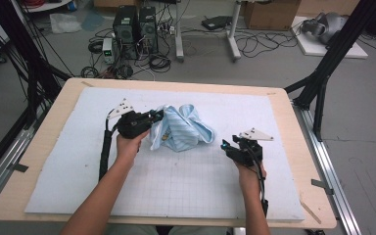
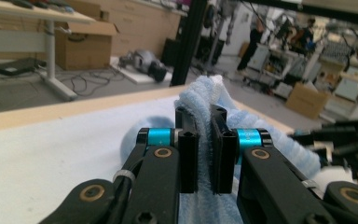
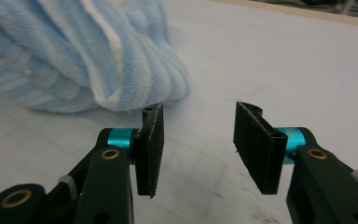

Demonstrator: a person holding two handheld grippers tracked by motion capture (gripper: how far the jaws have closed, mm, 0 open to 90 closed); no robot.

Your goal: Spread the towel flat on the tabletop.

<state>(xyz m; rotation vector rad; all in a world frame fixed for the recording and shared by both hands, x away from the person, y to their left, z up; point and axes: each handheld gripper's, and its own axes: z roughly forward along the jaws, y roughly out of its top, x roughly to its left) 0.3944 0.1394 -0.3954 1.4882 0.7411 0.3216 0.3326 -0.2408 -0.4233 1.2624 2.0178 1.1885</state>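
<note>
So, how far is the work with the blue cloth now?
Done: the left claw is shut on a fold of the blue striped cloth. In hand: the right claw is open, close to the cloth's edge, nothing between its pads. Left: the cloth is bunched on the white mat, not spread or folded.

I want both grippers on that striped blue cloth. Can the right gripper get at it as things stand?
Probably yes: the right gripper is open beside the cloth, bare mat between, nothing blocking.
</note>
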